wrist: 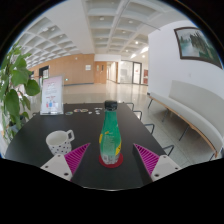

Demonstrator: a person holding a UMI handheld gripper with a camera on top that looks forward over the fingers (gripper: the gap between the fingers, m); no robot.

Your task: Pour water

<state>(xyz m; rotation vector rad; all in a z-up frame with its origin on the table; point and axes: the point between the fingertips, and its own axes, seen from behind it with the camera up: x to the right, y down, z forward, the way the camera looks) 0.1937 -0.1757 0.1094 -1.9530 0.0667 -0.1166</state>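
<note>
the green bottle [111, 133] stands upright on the dark counter [150, 170] straight ahead between the tool [112, 152]'s wide-open, empty fingers, gaps on both sides, with the white cup [61, 141] off to the left

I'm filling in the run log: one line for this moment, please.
gripper: open | green plastic bottle: upright between fingers, ungripped | white patterned cup: on dark table, beside bottle | pour: not begun
</note>
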